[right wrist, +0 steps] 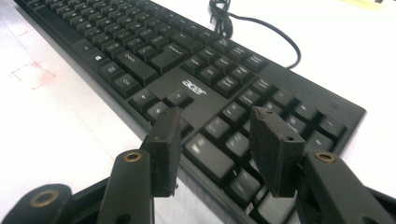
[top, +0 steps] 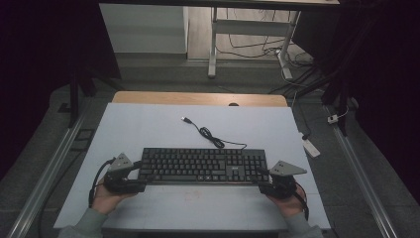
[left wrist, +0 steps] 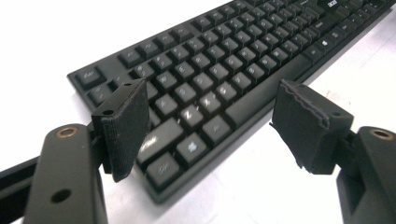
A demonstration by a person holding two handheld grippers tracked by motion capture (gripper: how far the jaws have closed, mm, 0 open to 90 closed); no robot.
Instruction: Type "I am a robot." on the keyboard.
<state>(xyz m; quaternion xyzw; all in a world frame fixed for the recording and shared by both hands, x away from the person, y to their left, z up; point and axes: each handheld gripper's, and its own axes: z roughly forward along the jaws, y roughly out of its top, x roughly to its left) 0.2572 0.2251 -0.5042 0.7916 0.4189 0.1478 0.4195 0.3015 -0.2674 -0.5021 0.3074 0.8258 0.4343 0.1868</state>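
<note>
A black keyboard (top: 203, 166) (left wrist: 210, 70) (right wrist: 187, 60) lies flat across the white mat (top: 148, 124), its cable (top: 208, 134) (right wrist: 261, 28) curling away toward the far side. At the keyboard's left end my left gripper (top: 138, 173) (left wrist: 210, 126) stands open, one pad over the leftmost keys and the other past the front edge. My right gripper (top: 265, 181) (right wrist: 219, 149) is open at the right end, both pads hovering over the number pad near the front edge. Neither gripper presses on the keyboard.
A faint red mark (right wrist: 32, 74) sits on the mat in front of the keyboard. The wooden table edge (top: 198, 98) shows beyond the mat. A white power strip (top: 311, 147) lies on the floor at the right, with desk legs (top: 213, 49) and loose cables farther back.
</note>
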